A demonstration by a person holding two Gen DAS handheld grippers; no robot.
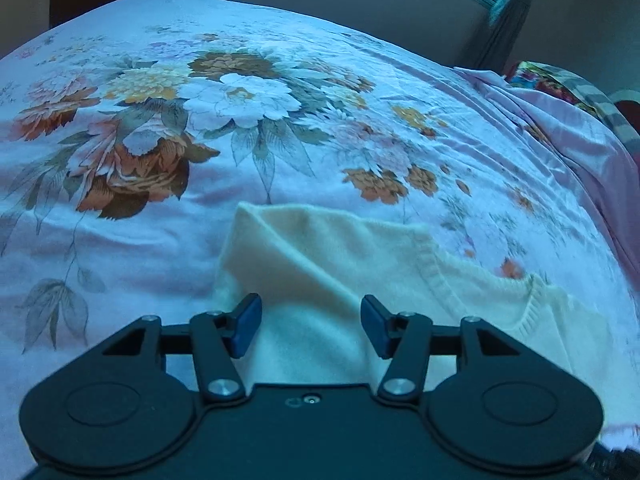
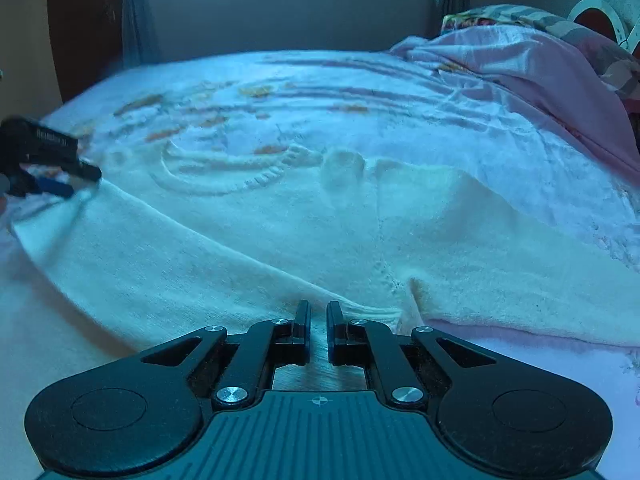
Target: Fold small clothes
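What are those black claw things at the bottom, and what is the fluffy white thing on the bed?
Those claws are grippers, tongs a person holds, one in each hand. Each carries a small camera looking along its two fingers, so each picture is that gripper's own view. The white thing is a cream knitted sweater lying on a flowered bedsheet, ready for folding. The right gripper is pinched shut on the sweater's near edge. The left gripper stands open, with sweater cloth between its blue fingertips but not squeezed. A pink blanket is bunched at the side.
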